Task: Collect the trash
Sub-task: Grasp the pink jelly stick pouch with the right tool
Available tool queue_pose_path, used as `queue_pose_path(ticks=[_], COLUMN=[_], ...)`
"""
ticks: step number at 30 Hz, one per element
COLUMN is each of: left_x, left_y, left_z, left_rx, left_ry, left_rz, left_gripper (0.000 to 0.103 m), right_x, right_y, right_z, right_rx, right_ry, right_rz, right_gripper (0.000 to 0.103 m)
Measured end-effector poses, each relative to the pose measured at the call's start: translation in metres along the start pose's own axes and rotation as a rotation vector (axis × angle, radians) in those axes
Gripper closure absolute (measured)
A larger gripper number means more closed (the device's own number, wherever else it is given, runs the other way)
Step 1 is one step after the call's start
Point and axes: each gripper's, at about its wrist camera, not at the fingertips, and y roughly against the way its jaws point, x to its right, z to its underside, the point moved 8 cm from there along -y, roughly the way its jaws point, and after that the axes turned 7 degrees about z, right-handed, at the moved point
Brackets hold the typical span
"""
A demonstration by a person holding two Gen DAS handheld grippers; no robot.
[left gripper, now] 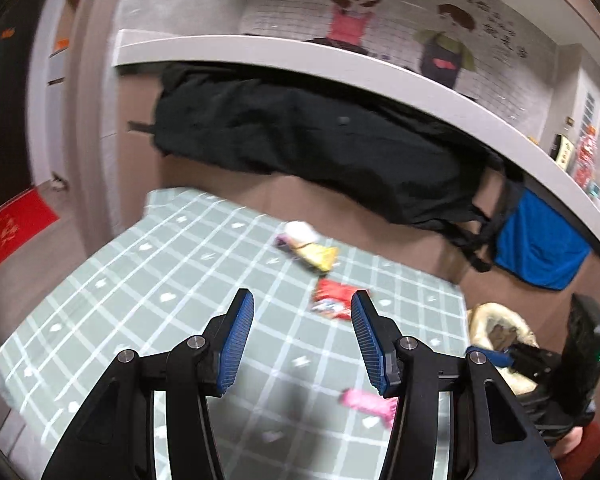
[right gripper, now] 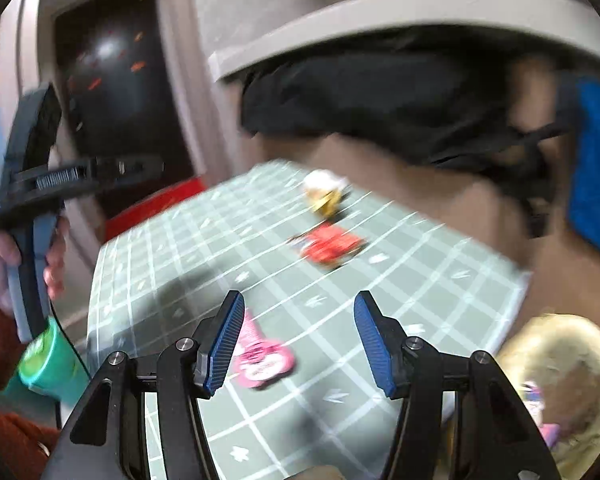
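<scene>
L gripper (left gripper: 302, 340) & R gripper (right gripper: 298, 342) both spread, empty; wrapper (right gripper: 262, 362) print prob. too blurred to read.

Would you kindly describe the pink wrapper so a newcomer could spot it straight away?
Find the table with the green checked cloth. The pink wrapper lies flat on its near part, closest to the open right gripper. The red wrapper and yellow wrapper lie farther back; it alone is pink.
</scene>
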Motion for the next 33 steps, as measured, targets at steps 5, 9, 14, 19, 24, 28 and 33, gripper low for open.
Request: queue_pose_path(ticks=[5, 9, 14, 19, 24, 28, 33], left_x=[-0.045, -0.066, -0.07, -0.054, -0.03, -0.015, -0.016], left_y=[0.028, 0.039, 0.015, -0.026, -0.084, -0.139, -0.197], left_z=[-0.011, -0.019, -0.007, 0.008, 0.017, 0.016, -0.014], left_rx=[0.03, 0.057, 0.016, -0.052, -0.12, -0.165, -0.137], left_ry=[0.026, 0.029, 0.069, 0.067, 0.124, 0.191, 0.184], left_rz=[-0.079, -0.117, -0.081, -0.041, 0.064, 0.143, 0.098], left_gripper=[0.051, 0.051, 0.051, 0.051, 0.051, 0.051, 0.051], right_x=[-0.037, -0.037, -0.034, -0.029, -0.008, 0.025, 0.057], right_y=[-0.045, -0.062, -0.076, -0.068, -0.046, -0.03, -0.021], right_z=[0.027, 0.042, 0.054, 0.051, 0.033, 0.022, 0.023], right_rx=[-0.119, -0.172, -0.213, -0.174, -0.089, -0.051, -0.03], right_ry=[0.148, 0.172, 0.217, 0.184, 0.126, -0.016, -0.103], right_rz=[0.0, 0.028, 0.066, 0.057, 0.099, 0.104, 0.144], right_gripper=[0.048, 0.048, 0.048, 0.054, 0.054, 0.054, 0.054])
